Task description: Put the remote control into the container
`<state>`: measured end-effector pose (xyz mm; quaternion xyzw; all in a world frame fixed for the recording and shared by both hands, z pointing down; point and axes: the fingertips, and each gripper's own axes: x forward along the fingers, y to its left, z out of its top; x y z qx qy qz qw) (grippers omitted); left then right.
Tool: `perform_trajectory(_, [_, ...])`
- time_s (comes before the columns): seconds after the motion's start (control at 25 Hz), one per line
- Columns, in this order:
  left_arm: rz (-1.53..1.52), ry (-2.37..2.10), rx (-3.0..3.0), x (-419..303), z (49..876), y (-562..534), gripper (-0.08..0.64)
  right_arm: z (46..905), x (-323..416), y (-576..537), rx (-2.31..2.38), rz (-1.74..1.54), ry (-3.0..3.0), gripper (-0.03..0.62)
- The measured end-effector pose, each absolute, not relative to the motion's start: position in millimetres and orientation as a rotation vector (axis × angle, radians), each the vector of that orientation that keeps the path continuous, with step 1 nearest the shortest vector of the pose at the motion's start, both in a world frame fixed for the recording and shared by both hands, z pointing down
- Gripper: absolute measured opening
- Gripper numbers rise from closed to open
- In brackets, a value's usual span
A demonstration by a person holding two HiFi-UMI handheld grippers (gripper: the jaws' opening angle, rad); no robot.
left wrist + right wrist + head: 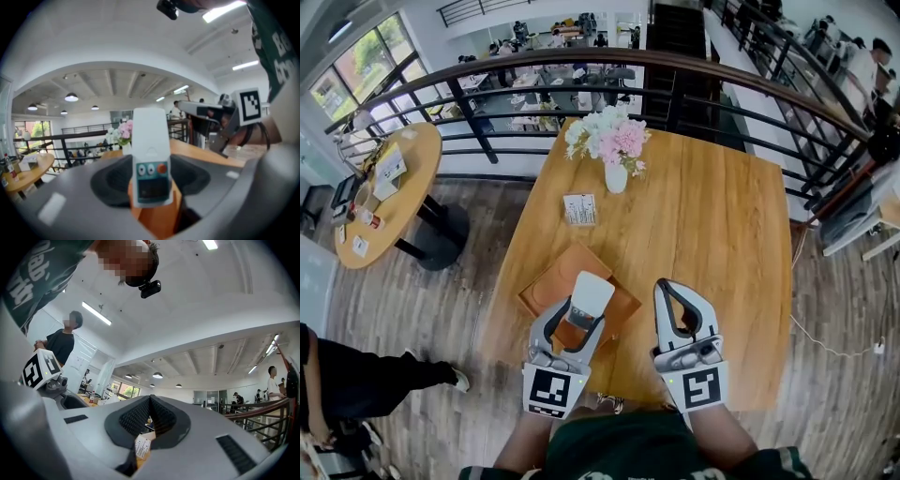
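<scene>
At lower centre of the head view, grips the white remote control (592,292) upright in the left claw (583,322), poised over the brown container (546,286) on the counter (712,216), likely for lowering in. Holds the right claw (677,291) pinched together, empty, aside to leave room.

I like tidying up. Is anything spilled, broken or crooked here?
Nothing is spilled or broken. The vase stands upright. Only the container lies turned cornerwise to the table edge; the left gripper holds the remote above it.
</scene>
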<state>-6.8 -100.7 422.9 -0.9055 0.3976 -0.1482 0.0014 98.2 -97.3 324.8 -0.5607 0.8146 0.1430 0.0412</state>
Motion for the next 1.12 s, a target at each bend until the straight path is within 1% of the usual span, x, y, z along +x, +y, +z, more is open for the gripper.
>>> perform_trajectory(0.56, [-0.694,1.297,-2.908,0,468,-110,0.245,335,81,-113,-1.623,0.384,2.539,0.015])
perform_trajectory(1.12, [-0.954,1.317,-2.961,-2,530,-114,0.245,347,62,-134,-1.545,0.338,2.58,0.015])
